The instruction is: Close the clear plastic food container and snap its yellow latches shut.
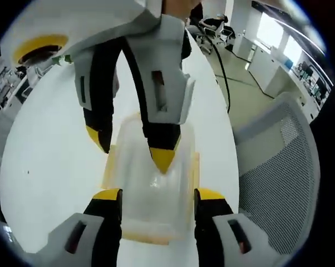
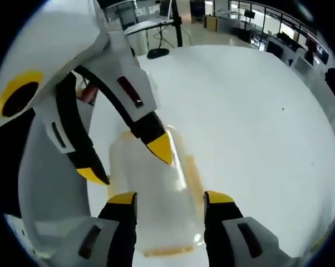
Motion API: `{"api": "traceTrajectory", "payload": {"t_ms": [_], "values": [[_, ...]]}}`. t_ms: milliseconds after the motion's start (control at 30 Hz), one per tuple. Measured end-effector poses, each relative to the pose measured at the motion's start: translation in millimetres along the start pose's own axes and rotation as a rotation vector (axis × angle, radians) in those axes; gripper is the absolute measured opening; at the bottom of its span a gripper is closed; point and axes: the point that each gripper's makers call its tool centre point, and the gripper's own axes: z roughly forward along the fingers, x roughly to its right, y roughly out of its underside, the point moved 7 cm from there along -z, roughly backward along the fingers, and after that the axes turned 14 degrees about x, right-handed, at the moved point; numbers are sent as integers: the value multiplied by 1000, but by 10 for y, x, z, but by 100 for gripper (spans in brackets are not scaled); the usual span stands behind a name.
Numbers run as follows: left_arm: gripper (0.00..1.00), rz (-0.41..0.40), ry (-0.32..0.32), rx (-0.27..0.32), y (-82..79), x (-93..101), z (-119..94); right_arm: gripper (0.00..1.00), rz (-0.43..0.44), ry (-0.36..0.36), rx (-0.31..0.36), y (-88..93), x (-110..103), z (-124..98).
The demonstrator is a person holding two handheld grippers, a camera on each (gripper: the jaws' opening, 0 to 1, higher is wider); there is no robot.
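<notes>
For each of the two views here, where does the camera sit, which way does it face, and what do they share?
Left gripper view: rides on the left gripper, looking down its jaws at the clear container on the white table; the right gripper reaches in from above.
Right gripper view: rides on the right gripper, facing the container from the opposite end; the left gripper enters from the upper left.
Shared: the container, table and both grippers.
</notes>
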Motion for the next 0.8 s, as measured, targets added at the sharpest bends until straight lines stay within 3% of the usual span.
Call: {"api": "traceTrajectory", "payload": {"t_ms": [267, 367, 500, 800], "values": [[54, -26, -6, -44, -13, 17, -5, 48, -17, -74, -61, 18, 32, 36], [66, -45, 7, -56, -31, 64, 22, 49, -53, -104, -97, 15, 30, 62], [63, 45, -19, -118, -18, 74, 37, 50, -54, -137, -113, -15, 36, 107], [63, 52, -103, -125, -18, 119, 92, 51, -12, -178, -131, -4, 92, 129]]}}
